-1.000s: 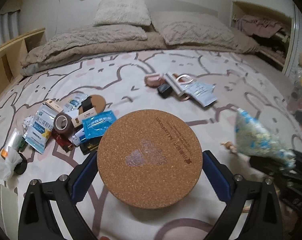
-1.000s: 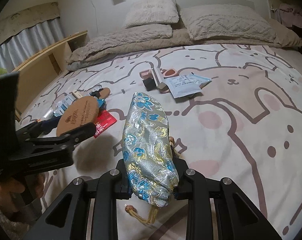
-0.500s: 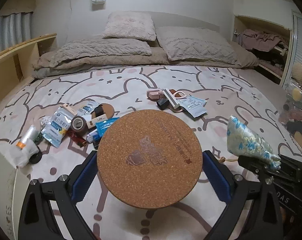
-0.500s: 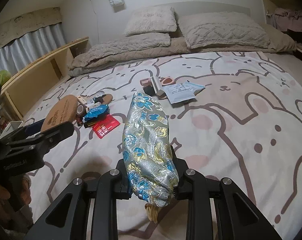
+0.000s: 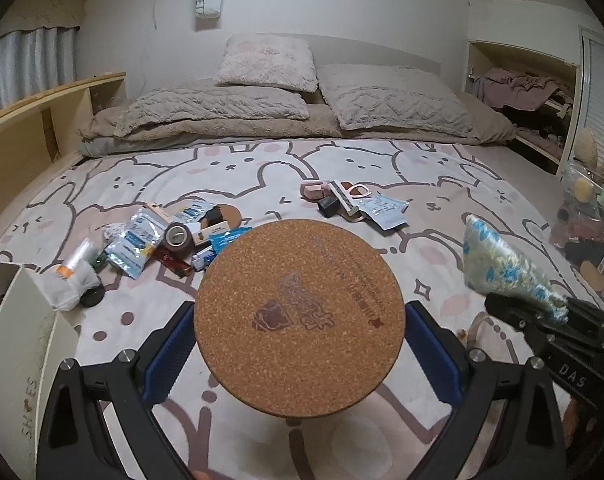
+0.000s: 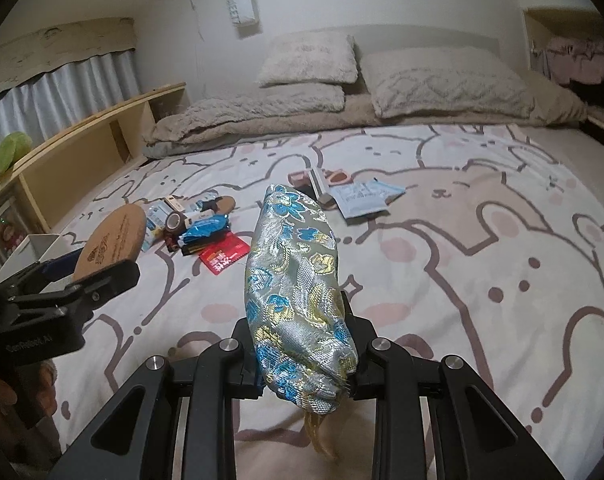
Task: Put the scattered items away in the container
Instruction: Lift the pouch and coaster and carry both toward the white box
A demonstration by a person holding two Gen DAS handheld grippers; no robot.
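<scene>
My left gripper (image 5: 300, 344) is shut on a round cork coaster (image 5: 298, 316) and holds it flat above the bed; the coaster also shows in the right wrist view (image 6: 112, 240). My right gripper (image 6: 305, 364) is shut on a silver brocade pouch (image 6: 298, 292) with blue and gold flowers, held above the bed; the pouch shows at the right of the left wrist view (image 5: 505, 268). A white box (image 5: 18, 344) stands open at the bed's near left edge (image 6: 34, 252). Scattered packets and a tape roll (image 5: 178, 237) lie in a pile on the left of the bed.
A second cluster with a pink case (image 5: 314, 190), a comb and a white sachet (image 5: 383, 210) lies mid-bed. A red packet (image 6: 224, 256) lies near the left pile. Pillows (image 5: 268, 62) and a folded blanket sit at the head. A wooden shelf (image 5: 30, 132) runs along the left.
Both grippers have pulled back and risen with their loads. The white box has come into view at the left.
</scene>
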